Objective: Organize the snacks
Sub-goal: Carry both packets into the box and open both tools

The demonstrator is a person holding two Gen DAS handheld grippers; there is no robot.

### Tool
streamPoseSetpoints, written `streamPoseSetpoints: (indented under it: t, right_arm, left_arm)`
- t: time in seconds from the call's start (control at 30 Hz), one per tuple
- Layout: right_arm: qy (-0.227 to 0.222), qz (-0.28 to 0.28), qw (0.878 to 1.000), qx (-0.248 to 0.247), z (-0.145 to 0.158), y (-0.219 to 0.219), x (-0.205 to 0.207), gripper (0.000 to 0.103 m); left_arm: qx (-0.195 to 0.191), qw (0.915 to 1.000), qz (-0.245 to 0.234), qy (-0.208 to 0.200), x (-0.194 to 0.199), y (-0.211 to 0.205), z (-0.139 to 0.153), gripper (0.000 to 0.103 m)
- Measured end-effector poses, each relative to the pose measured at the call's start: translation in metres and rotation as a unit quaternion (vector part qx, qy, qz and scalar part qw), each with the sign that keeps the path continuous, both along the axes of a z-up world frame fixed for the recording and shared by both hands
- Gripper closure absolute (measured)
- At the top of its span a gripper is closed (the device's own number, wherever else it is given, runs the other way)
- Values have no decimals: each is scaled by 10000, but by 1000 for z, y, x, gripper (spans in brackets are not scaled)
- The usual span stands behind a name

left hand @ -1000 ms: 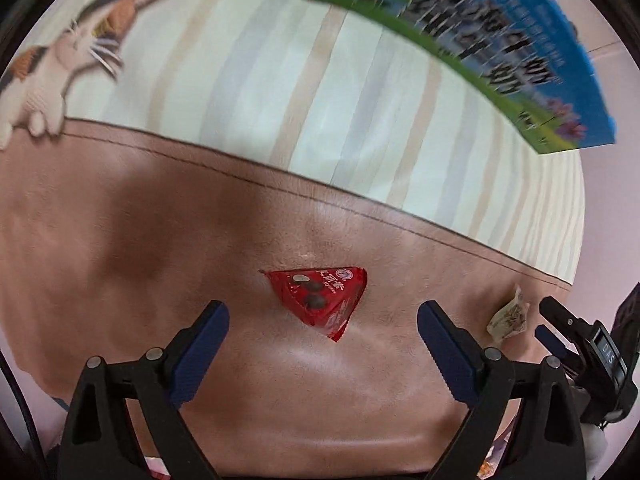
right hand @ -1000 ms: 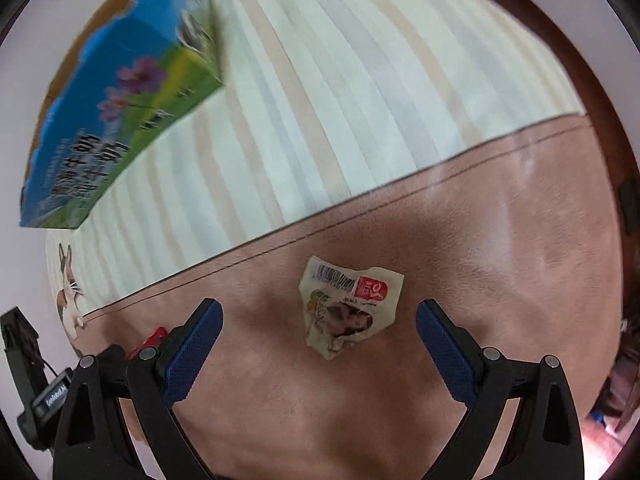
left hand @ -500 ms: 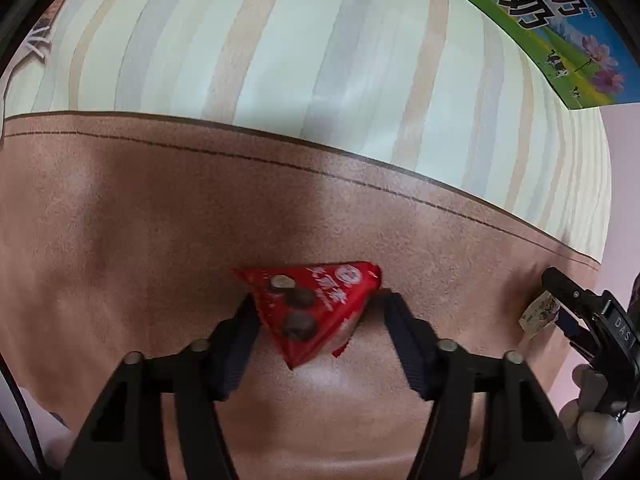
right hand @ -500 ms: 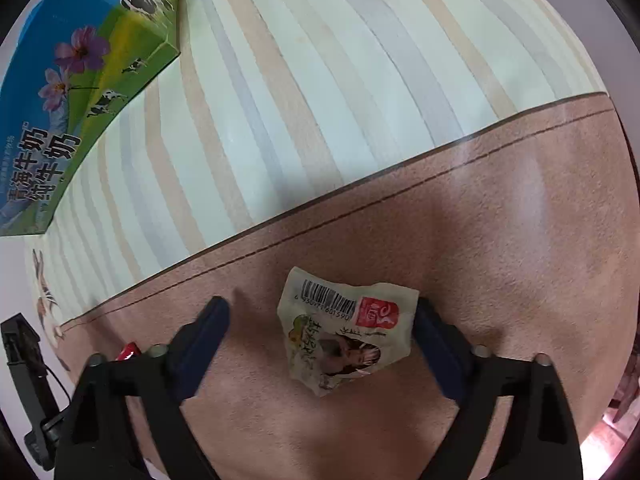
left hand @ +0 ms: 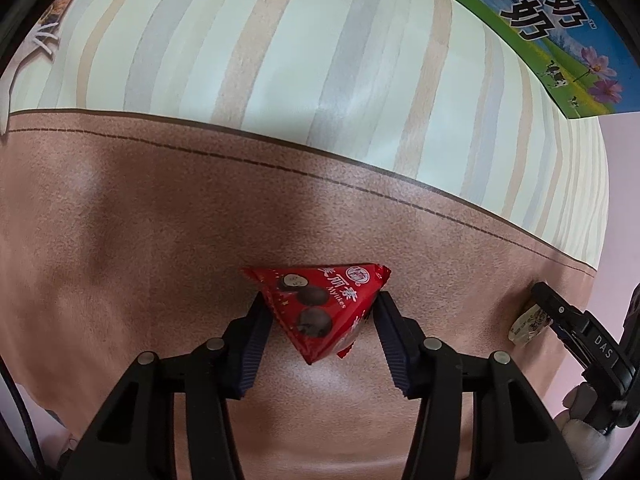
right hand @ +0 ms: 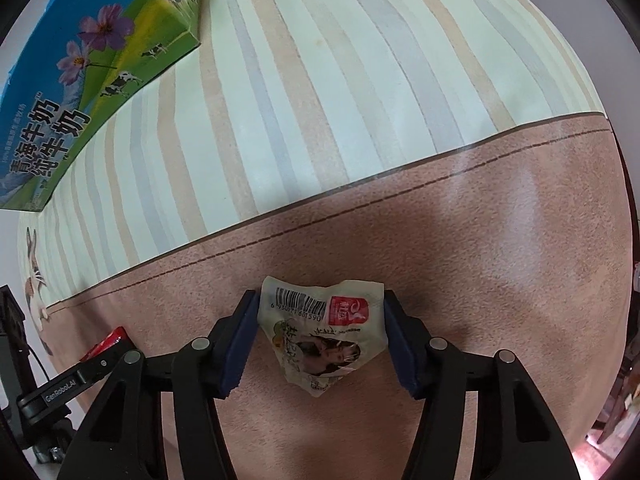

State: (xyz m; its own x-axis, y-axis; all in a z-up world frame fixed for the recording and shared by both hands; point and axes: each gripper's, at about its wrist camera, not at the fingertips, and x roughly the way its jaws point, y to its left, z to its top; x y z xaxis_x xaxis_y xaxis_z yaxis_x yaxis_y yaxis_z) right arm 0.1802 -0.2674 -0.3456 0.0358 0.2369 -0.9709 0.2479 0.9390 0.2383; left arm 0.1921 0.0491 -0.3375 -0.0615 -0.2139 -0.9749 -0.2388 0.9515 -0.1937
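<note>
In the left wrist view, my left gripper (left hand: 319, 312) is shut on a red triangular chocolate packet (left hand: 320, 306) that rests on the brown band of the tablecloth. In the right wrist view, my right gripper (right hand: 320, 320) is shut on a cream snack packet (right hand: 322, 330) with a barcode and red label, on the same brown band. The cream packet also shows at the right of the left wrist view (left hand: 528, 325), between the other gripper's fingers. The red packet's edge shows at the lower left of the right wrist view (right hand: 106, 342).
A blue and green milk carton box (right hand: 84, 76) lies on the striped part of the cloth, also in the left wrist view (left hand: 560, 28). A printed cat (right hand: 36, 296) marks the cloth's left side. The table edge curves at right (right hand: 624, 240).
Both grippers moved forward and down over their packets and closed from wide open onto them: left onto the red packet, right onto the cream packet.
</note>
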Motion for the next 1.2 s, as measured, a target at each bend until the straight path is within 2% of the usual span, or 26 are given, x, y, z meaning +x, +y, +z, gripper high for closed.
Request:
streamPoseSetpoints:
  t: [0.17,0.4,0.63,0.83,1.0,1.2]
  right_arm:
    - [-87,0,9997,214,12,1,-4,41]
    - [-439,178,9972,577,52,11,-6,41]
    - [-1102,482,9876,1008,127,28,26,41]
    - [-1793,666,9748,1145,195,42,79,41]
    - [-2121,808,9697,905,217,58,133,41]
    - [-2003,1015,9728,564,204,73,196,41]
  left_arm:
    - [-43,9998,-104,-183,-1,-3,22,56]
    - [-190,9964,-378,-741,7,-16,79,56]
    - [-614,9859,-585,-1440,43,-29,160,56]
    - [-679,9758,-736,-1946,100,-37,209,56]
    - [-382,9709,-836,-2210,152,-36,229,56]
    - [-73,9757,-906,-1993,203,-28,215,56]
